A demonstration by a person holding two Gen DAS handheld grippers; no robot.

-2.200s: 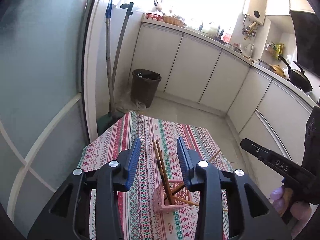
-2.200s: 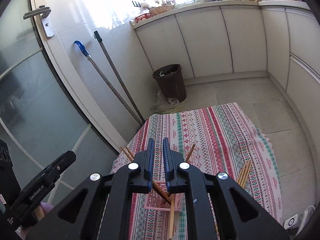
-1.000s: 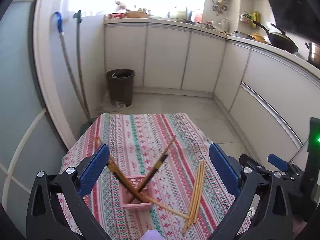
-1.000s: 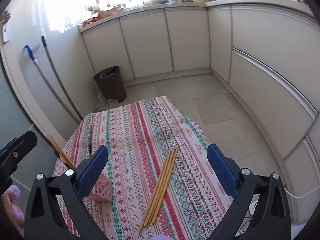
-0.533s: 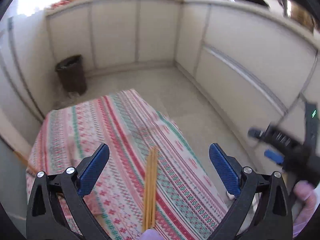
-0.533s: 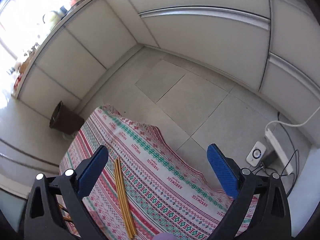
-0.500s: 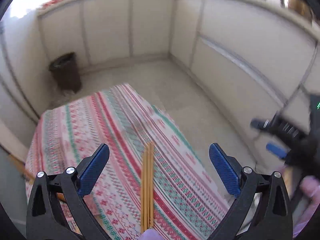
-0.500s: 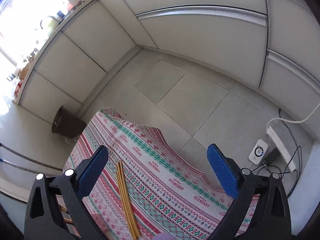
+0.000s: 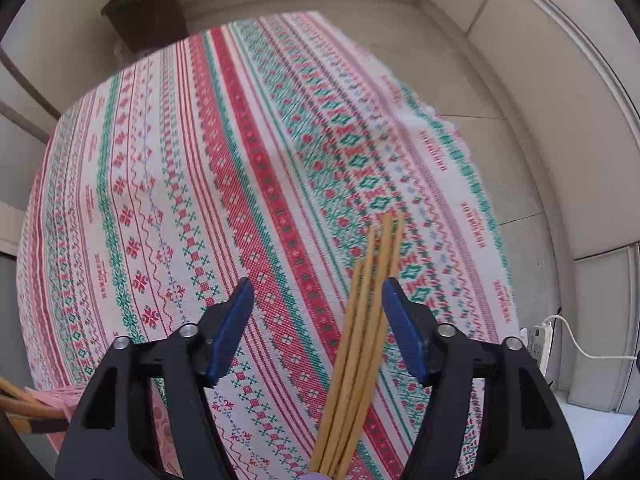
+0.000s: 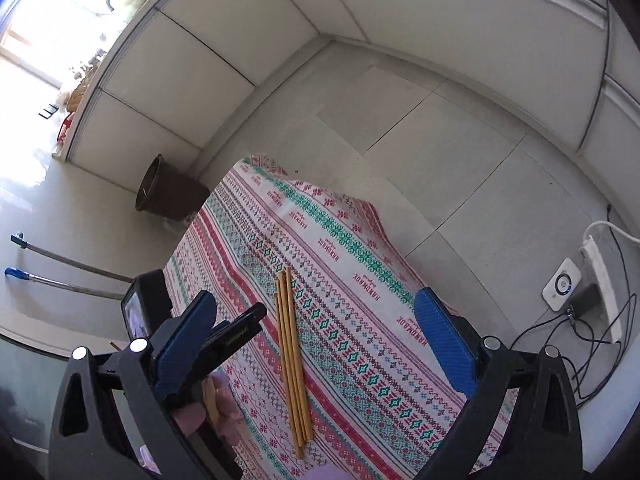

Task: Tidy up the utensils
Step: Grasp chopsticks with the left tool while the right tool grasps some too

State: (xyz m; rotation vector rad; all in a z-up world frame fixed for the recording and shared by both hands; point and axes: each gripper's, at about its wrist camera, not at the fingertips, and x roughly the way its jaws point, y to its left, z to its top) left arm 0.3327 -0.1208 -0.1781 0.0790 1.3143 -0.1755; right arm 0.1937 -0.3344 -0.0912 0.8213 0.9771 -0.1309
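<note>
A bundle of several light wooden chopsticks (image 9: pixel 364 336) lies on the patterned tablecloth (image 9: pixel 248 168). My left gripper (image 9: pixel 316 320) is open and low over the cloth; the chopsticks run between its blue pads, close to the right pad (image 9: pixel 402 330), without being clamped. In the right wrist view the same chopsticks (image 10: pixel 292 356) lie on the cloth, and my right gripper (image 10: pixel 316 344) is wide open and empty high above them. The left gripper's body (image 10: pixel 236 332) shows just left of the bundle. A pink holder (image 9: pixel 60 396) with darker chopsticks sits at the far left edge.
The table stands on a tiled floor (image 10: pixel 460 152) with white cabinets (image 10: pixel 192 68) around it. A dark bin (image 10: pixel 164 194) stands past the far corner. A power strip with cables (image 10: pixel 596 280) lies on the floor at the right. Two mop handles (image 10: pixel 68 276) lean at the left.
My left gripper has dropped close to the cloth and narrowed its opening around the chopstick bundle. My right gripper has stayed wide open, shifting its view slightly towards the table.
</note>
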